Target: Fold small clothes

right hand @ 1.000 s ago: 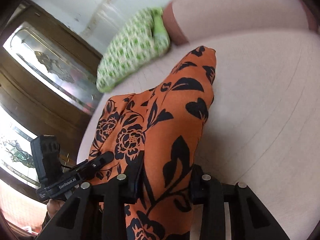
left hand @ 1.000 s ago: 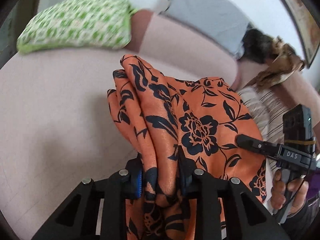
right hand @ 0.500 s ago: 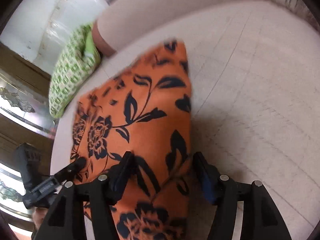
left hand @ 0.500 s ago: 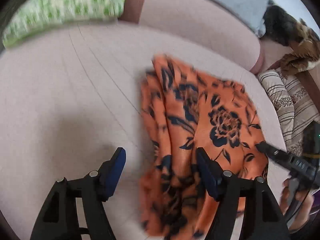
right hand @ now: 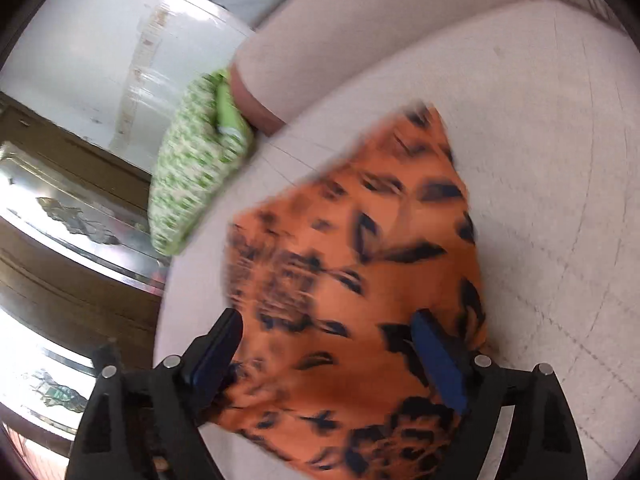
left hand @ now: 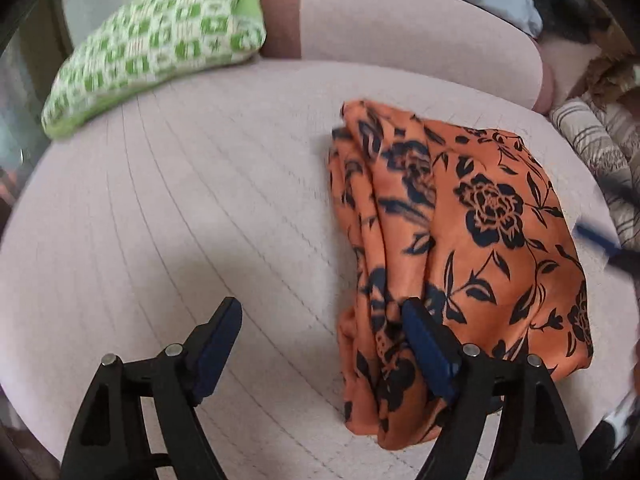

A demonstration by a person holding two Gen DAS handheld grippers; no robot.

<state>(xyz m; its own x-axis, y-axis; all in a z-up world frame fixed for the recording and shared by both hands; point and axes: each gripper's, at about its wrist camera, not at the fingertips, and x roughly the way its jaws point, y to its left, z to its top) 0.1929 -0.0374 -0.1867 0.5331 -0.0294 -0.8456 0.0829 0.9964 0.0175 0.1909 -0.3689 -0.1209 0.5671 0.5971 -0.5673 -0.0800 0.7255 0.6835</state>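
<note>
The orange satin garment with a black floral print (left hand: pixel 472 232) lies bunched in loose folds on the pale pink quilted cushion surface (left hand: pixel 200 208).

Left tongs (left hand: pixel 320 340): the jaws stand wide apart and grip nothing. The left finger sits over bare cushion. The right finger (left hand: pixel 424 344) overlaps the near left edge of the garment; contact cannot be determined. The bulk of the garment lies ahead and to the right of these tongs.

Right tongs (right hand: pixel 332 348): the jaws stand wide apart and grip nothing. The garment (right hand: pixel 360 272) lies directly between and ahead of the two fingers, and its near edge passes under them. This view is motion-blurred, so fine contact cannot be determined. In the left wrist view, the right tongs appear only as a blurred dark shape at the far right edge.

A green-and-white checked pillow (left hand: pixel 156 48) rests at the far left of the cushion, well apart from the garment. A striped beige fabric (left hand: pixel 600 152) lies at the far right, near the garment's right edge.
</note>
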